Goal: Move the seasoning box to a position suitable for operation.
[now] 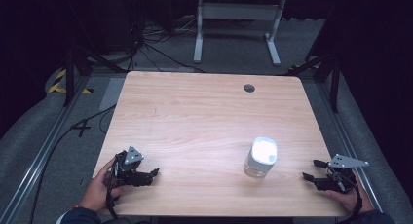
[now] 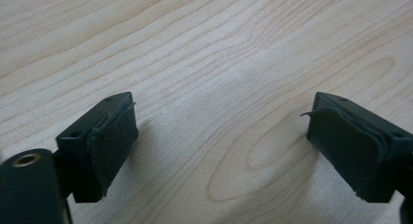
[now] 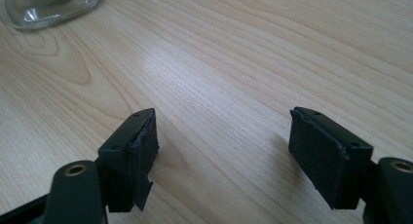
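From above, a white-lidded glass jar (image 1: 261, 157) stands on the desk (image 1: 195, 117) nearer the right gripper (image 1: 311, 170). The right gripper view catches its glass base; both grippers' fingers (image 2: 109, 141) spread apart, left gripper (image 1: 155, 174) included.

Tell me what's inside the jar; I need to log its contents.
The jar wears a white lid; its clear glass wall shows nothing distinct. The lid covers the top, so contents can't be confirmed.
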Motion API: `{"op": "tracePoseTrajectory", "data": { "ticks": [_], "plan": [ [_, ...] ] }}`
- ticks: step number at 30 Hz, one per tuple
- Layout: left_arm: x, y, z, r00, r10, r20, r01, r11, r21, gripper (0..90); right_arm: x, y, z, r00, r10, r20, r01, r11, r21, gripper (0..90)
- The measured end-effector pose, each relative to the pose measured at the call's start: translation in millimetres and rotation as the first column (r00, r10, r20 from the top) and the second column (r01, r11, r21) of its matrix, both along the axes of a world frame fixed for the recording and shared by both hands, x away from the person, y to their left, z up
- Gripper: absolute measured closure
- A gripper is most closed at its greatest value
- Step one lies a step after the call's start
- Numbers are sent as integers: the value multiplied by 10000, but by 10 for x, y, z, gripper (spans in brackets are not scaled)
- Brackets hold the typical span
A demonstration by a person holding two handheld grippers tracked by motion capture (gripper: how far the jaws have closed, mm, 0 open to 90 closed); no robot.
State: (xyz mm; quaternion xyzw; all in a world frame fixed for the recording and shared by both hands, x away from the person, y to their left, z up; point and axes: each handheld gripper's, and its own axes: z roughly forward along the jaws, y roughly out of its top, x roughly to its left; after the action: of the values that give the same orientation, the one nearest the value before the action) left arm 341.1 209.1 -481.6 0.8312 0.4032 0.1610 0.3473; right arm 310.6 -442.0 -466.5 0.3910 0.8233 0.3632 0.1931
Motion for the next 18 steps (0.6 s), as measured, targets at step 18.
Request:
{"op": "tracePoseTrajectory", "data": {
  "ticks": [18],
  "plan": [
    [102, -134, -1, 9967, -775, -249, 779, 9968, 171, 6, 96, 105, 160, 9993, 88, 371, -87, 10000, -26, 461]
  ]
}}
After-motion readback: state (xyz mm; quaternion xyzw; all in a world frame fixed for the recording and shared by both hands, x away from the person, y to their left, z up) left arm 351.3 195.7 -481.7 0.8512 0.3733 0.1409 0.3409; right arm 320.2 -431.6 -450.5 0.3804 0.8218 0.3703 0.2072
